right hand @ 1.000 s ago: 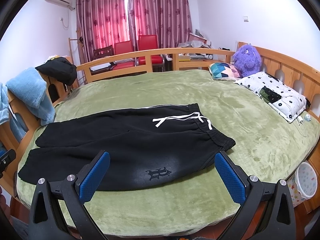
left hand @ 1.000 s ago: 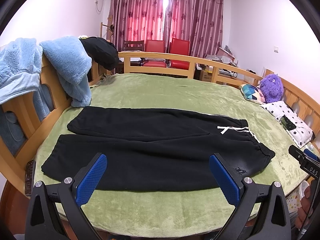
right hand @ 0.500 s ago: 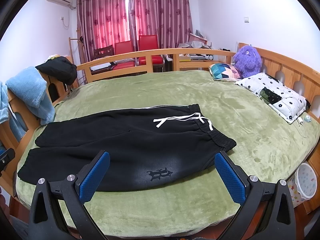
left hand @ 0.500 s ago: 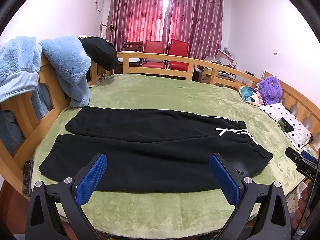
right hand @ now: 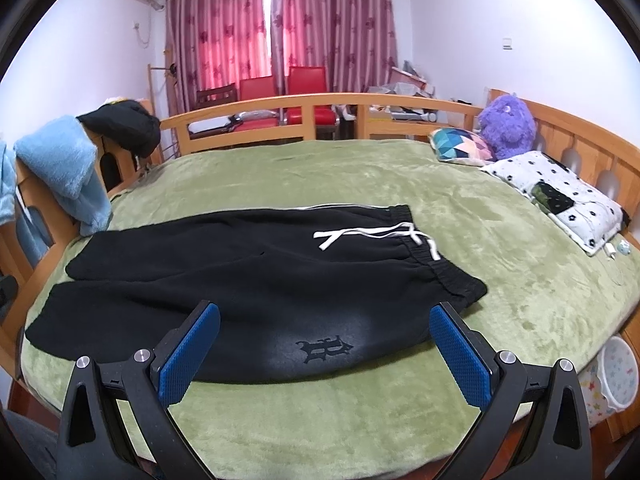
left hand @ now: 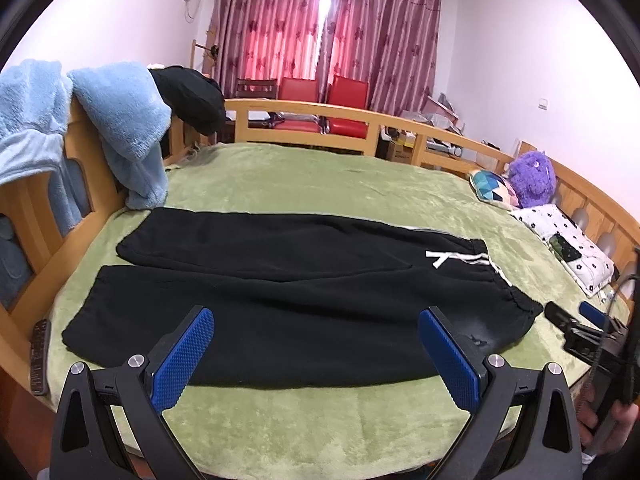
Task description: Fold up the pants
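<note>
Black pants (left hand: 280, 296) lie flat and spread on the green bed cover, legs to the left, waistband with white drawstring (left hand: 460, 258) to the right. In the right wrist view the pants (right hand: 260, 280) show a dark logo (right hand: 324, 349) near the front edge. My left gripper (left hand: 316, 348) is open and empty, just in front of the near leg. My right gripper (right hand: 325, 352) is open and empty, in front of the hip area near the logo. The right gripper also shows at the right edge of the left wrist view (left hand: 576, 326).
A wooden rail (left hand: 304, 114) rings the bed. Blue fleece garments (left hand: 124, 128) and a dark garment (left hand: 192, 98) hang on the left rail. A purple plush (right hand: 508, 126), a patterned cushion (right hand: 460, 146) and a spotted pillow (right hand: 560, 196) lie at the right. A remote (left hand: 40, 356) sits on the left rail.
Both grippers have edged slightly towards the bed and pants. The right gripper has come further into the left wrist view. The pants have not moved.
</note>
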A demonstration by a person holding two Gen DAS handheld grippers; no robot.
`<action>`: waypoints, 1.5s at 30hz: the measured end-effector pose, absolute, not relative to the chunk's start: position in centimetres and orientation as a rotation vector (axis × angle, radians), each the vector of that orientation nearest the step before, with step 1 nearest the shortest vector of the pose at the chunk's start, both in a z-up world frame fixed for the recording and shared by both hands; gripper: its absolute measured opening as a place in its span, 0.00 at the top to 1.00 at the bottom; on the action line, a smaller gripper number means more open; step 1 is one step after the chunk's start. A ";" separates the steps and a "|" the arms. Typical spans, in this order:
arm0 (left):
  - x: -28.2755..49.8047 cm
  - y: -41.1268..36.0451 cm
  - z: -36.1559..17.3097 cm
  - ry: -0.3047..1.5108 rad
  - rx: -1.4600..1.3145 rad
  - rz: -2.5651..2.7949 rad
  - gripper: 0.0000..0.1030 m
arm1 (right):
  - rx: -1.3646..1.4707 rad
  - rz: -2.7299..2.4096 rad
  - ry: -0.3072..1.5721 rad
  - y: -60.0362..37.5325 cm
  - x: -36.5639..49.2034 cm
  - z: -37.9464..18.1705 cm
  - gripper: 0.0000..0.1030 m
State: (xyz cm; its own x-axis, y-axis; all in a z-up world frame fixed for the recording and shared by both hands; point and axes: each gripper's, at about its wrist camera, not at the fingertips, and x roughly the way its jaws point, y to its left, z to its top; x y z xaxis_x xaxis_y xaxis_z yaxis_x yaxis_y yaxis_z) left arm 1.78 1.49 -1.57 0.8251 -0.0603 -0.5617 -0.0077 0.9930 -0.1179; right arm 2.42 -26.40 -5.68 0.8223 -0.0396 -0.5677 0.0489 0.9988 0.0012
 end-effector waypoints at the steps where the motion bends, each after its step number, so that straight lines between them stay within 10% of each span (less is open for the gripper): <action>1: 2.2 1.6 -2.2 0.609 -0.115 -0.032 0.00 | 0.002 -0.049 0.617 -26.2 3.0 -6.3 0.00; 21: 7.4 12.5 -18.3 0.850 -0.322 0.107 0.15 | 0.219 -0.069 0.801 -33.0 8.6 -16.5 0.20; 45: 8.6 23.9 -22.7 0.819 -0.605 0.318 0.14 | 0.441 -0.140 0.884 -38.5 13.6 -22.3 0.20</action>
State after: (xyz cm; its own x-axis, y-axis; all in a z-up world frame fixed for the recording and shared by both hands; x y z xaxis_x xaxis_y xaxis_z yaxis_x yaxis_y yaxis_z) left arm 8.64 23.88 -22.68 0.6495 0.0360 -0.7595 -0.4863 0.7876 -0.3784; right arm 13.56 -38.46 -22.28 0.6313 0.0615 -0.7731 0.2971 0.9016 0.3144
